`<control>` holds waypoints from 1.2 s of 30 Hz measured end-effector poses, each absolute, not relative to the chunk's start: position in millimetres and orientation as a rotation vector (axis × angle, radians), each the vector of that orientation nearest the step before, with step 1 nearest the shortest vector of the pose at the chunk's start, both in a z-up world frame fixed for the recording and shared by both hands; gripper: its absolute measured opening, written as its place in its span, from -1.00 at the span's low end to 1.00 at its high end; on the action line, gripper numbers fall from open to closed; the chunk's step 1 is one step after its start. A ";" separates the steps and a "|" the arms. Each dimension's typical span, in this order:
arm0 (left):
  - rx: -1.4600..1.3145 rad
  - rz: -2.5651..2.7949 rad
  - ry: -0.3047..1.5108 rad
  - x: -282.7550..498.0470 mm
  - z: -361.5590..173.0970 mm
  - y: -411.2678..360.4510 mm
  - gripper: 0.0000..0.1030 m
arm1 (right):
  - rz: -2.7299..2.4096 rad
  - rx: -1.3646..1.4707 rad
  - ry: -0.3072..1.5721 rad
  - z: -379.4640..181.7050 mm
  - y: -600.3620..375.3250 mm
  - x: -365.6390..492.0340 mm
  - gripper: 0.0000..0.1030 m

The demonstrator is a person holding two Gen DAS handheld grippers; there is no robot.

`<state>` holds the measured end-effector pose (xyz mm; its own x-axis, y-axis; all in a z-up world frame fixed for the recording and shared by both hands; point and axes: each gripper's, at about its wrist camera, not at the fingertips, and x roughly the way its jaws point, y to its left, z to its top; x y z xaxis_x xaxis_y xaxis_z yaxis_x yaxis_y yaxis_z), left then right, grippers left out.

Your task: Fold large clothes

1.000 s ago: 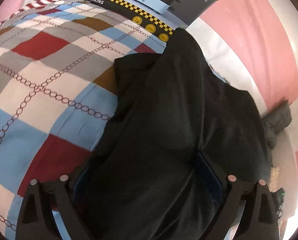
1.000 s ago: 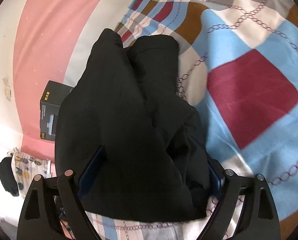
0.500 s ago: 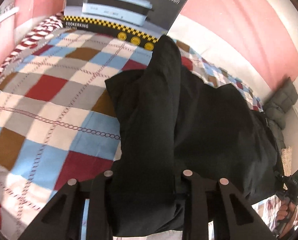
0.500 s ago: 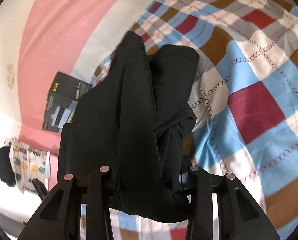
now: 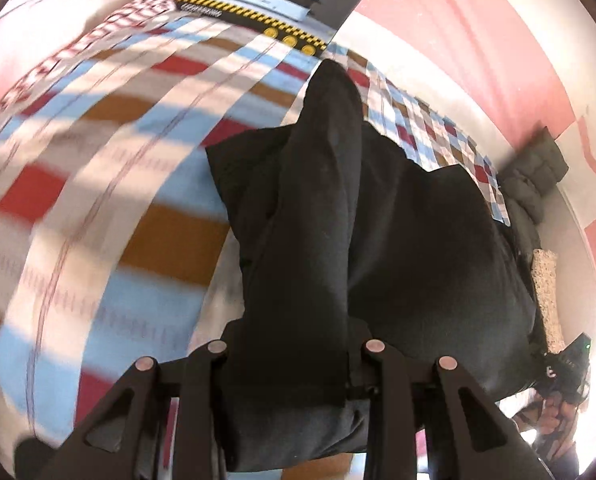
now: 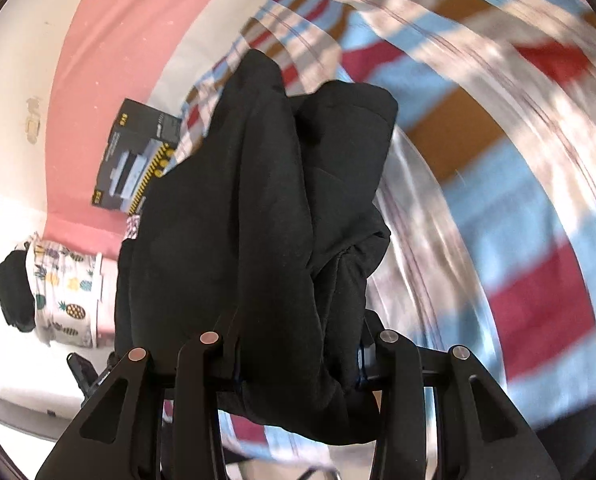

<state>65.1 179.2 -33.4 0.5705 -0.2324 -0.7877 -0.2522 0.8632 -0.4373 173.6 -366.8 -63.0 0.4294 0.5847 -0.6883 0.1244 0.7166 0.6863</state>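
The left gripper (image 5: 293, 360) and right gripper (image 6: 298, 356) each have their jaws pinched on a bunched edge of the black garment (image 5: 398, 240), which fills the frame's centre over the checked bed (image 5: 97, 200). No neat fold shows yet; most folding remains.

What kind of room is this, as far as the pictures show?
Probably a bedroom at home. A checked bedspread covers a wide bed against a pink wall, a black garment lies across it, and a boxed kitchen appliance rests at its far end.
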 end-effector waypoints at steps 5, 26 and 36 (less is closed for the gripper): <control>-0.538 0.013 0.977 19.3 -30.4 170.7 -0.38 | 0.315 0.746 1.116 -59.6 -373.7 129.4 -0.24; -0.520 0.053 0.996 -10.6 -19.6 171.5 -0.09 | 0.195 0.644 1.098 -47.0 -384.4 94.5 0.18; -0.483 0.112 1.013 -7.7 -13.1 173.4 0.05 | 0.152 0.537 0.965 -14.0 -393.0 107.1 0.27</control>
<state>-7.7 173.4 -13.1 0.5334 -0.1299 -0.8358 -0.3094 0.8897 -0.3357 107.1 -393.0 -14.0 0.5704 0.3557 -0.7404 0.1108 0.8598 0.4984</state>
